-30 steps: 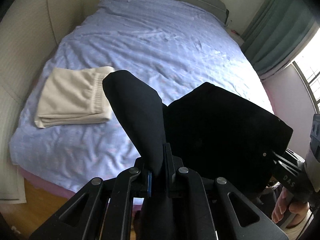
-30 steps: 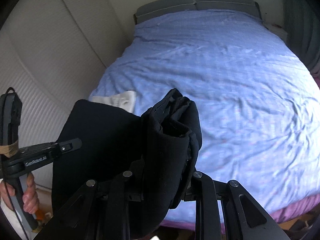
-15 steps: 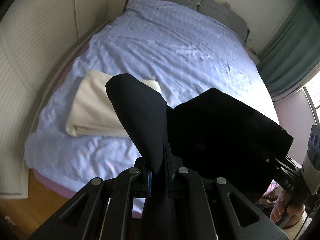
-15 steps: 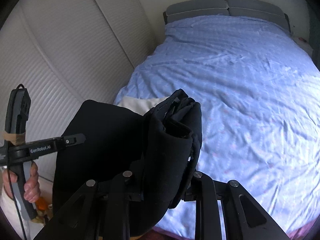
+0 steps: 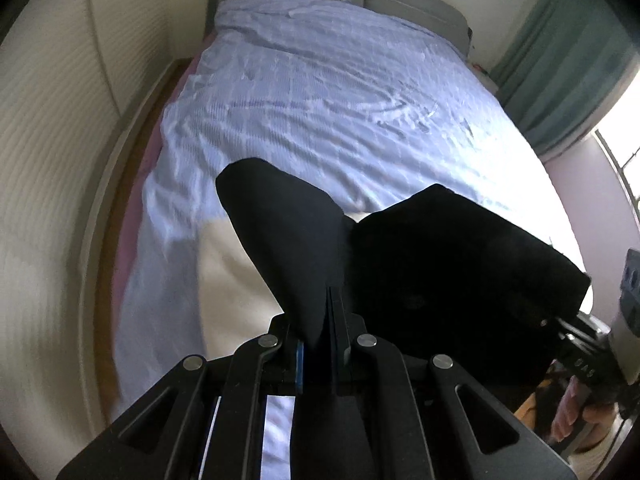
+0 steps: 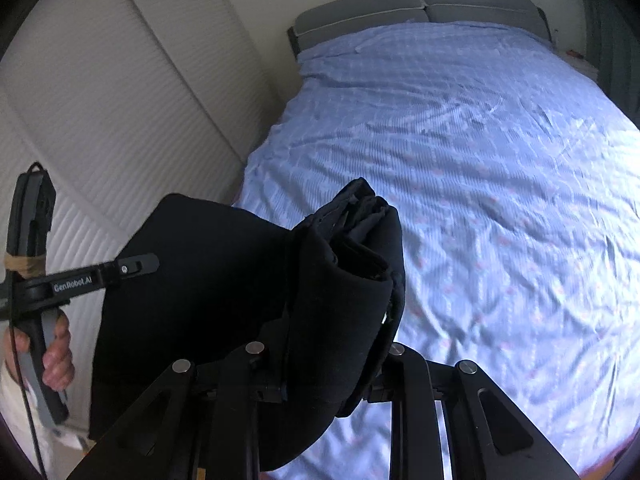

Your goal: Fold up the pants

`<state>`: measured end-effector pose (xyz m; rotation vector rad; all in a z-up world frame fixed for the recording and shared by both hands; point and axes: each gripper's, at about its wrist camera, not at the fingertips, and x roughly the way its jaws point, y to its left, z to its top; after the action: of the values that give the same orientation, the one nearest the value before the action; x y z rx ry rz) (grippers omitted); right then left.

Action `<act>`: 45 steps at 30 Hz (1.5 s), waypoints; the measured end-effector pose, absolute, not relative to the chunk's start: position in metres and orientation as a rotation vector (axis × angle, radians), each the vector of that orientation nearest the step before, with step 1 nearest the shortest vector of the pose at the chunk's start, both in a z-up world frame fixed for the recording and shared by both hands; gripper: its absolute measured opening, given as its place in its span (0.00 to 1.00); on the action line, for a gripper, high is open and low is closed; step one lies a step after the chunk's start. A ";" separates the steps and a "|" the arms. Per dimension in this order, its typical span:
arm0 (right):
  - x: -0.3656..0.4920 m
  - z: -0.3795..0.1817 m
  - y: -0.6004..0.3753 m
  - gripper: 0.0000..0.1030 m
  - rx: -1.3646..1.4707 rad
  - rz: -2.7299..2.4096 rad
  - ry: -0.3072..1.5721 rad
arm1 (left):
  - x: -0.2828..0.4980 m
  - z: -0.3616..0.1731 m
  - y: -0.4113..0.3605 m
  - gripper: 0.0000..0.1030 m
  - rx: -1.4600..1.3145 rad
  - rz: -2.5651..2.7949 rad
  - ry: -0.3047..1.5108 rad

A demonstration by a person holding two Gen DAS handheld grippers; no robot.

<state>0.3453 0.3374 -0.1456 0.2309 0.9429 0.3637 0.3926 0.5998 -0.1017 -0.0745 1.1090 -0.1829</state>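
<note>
White lettering reading "GenRobot.AI" runs along the side of the left gripper (image 6: 138, 266) where it shows in the right wrist view; in the left wrist view the right gripper (image 5: 560, 326) carries small white characters that are too distorted to read.

Ahead of both grippers stretches a wide bed with a wrinkled pale blue patterned sheet (image 5: 340, 92), ending at a grey padded headboard (image 6: 420, 4). To the left of the grippers stands a cream ribbed wall panel (image 6: 100, 92); to the right of the left gripper hang teal curtains (image 5: 560, 60) beside a bright window. A folded cream-coloured garment (image 5: 236, 280) lies on the bed just beyond and below the left gripper's tips, partly hidden behind the dark cloth and blurred.

The folded black fabric pants (image 6: 224, 280) hang in the air between the two grippers, above the near edge of the bed. The left gripper is closed tight on one thin folded edge, which sticks up past its fingertips (image 5: 332, 320) as a rounded flap. The right gripper is clamped around a thick bundle of layers at the opposite end, its fingers held apart only by the bulk of cloth, which bulges up and over them. A person's hand (image 6: 58, 356) wraps the left gripper's handle.
</note>
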 end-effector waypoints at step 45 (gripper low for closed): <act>0.274 -0.187 0.219 0.84 0.087 0.229 1.108 | 0.291 -0.125 0.478 0.67 0.044 0.112 1.089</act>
<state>0.2744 0.2185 -0.1870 0.0865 1.1077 0.2287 0.2913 0.4785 -0.1255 0.0442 1.0887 0.1116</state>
